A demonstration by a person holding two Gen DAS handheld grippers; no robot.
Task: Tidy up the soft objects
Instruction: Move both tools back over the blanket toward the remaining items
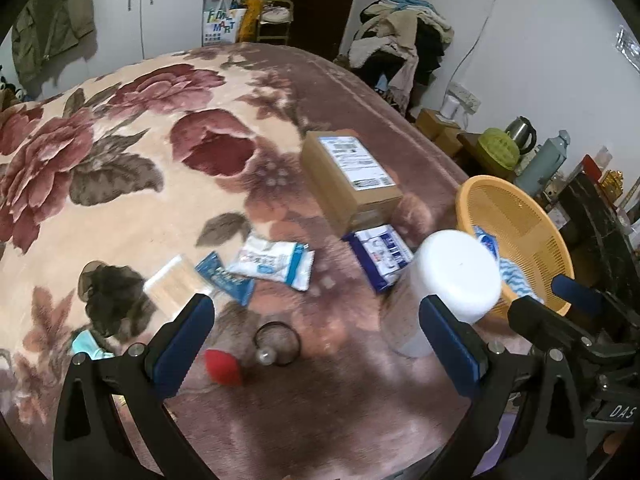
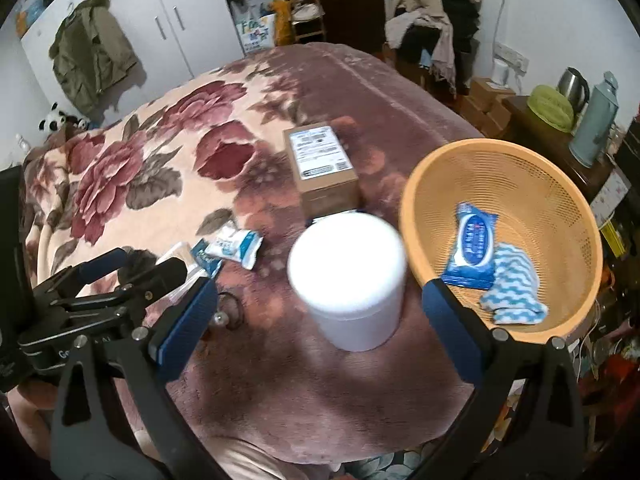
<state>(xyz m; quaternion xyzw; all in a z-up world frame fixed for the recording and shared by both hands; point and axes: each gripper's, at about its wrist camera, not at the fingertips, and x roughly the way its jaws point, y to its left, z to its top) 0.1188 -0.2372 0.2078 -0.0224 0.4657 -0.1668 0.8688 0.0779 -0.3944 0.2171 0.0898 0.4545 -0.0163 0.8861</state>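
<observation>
A white lidded jar (image 2: 347, 280) stands upright on a bed's floral blanket (image 2: 168, 168), directly ahead of the right claw (image 2: 320, 316), whose blue-padded fingers (image 2: 188, 316) are spread wide on either side of it and grip nothing. The left claw (image 1: 316, 332) hovers just beside it over the blanket, likewise wide open and empty, with a red sponge (image 1: 224, 366) and a dark hair tie (image 1: 278, 338) lying between its fingers on the blanket below. To the right of the jar, an orange mesh basket (image 2: 520, 168) sits tilted at the bed's edge, holding a blue pack of wet wipes (image 2: 474, 248) and, touching it, a blue-and-white wavy cloth (image 2: 512, 288). Still out on the blanket are a blue-and-white tissue pack (image 1: 382, 256) just behind the jar, a cardboard box (image 1: 350, 176) with a shipping label beyond that, and further left a white-and-blue wipes packet (image 1: 274, 260), a small blue sachet (image 1: 224, 278), a pack of cotton swabs (image 1: 176, 280), a dark scrunchie (image 1: 114, 296) and a teal face mask (image 1: 86, 346). Behind the bed, clothes are heaped on a chair (image 2: 436, 20) and a green jacket (image 2: 94, 64) hangs on a white wardrobe (image 2: 176, 12).
</observation>
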